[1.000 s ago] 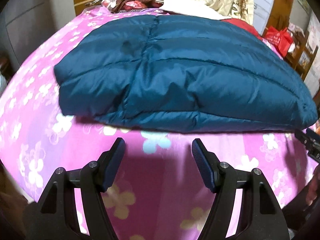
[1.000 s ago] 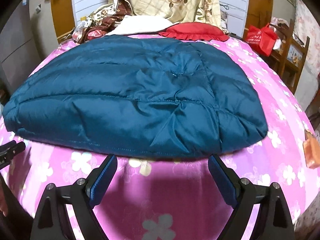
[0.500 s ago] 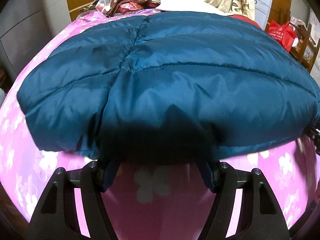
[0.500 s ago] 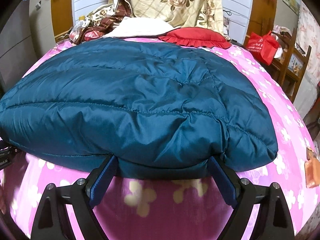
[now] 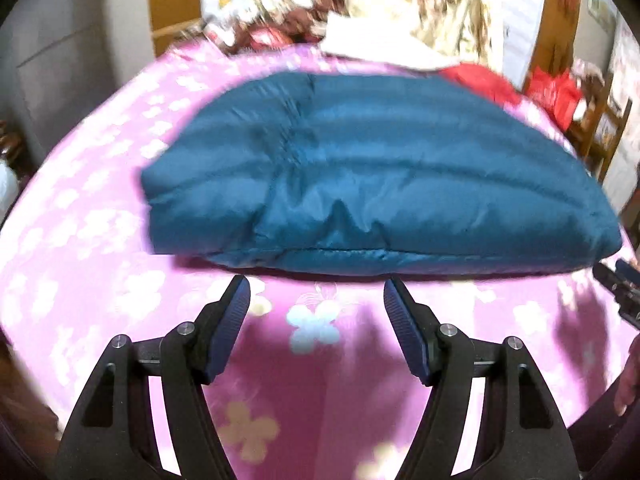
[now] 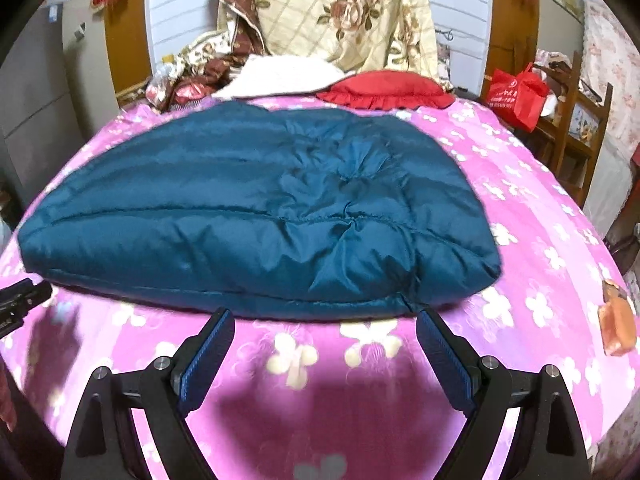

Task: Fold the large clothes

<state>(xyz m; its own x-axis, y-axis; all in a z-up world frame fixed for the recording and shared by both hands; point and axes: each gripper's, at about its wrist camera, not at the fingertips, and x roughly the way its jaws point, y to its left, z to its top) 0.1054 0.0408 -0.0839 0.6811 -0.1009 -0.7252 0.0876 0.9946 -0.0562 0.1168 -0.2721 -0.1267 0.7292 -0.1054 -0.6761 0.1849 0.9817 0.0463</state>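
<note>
Our left gripper had its jaws spread wide and held nothing; between the blue ribbed pads we saw only the pink bedsheet with its white and pale flowers. Our right gripper stood the same way, jaws wide apart and empty, above the same sheet. Both grippers were just in front of the near edge of the jacket, and the tips of the right one came very close to this edge; whether they touched it, we could not tell.

The teal down jacket lay folded on the bed, in the middle of the sheet. It looked like a thick, puffy packet, with long quilted seams that ran across it from side to side. In the right wrist view the jacket showed a spot where the fabric was gathered into many small wrinkles around one point, on its right half. The near edge was a rounded fold, with a thinner layer under it. The left wrist view was blurred, so the fine details there were not clear.

Behind the jacket, at the head of the bed, we saw a red ruffled cushion, a white cloth and a cream quilt with roses. To the right a red bag rested on a wooden chair.
</note>
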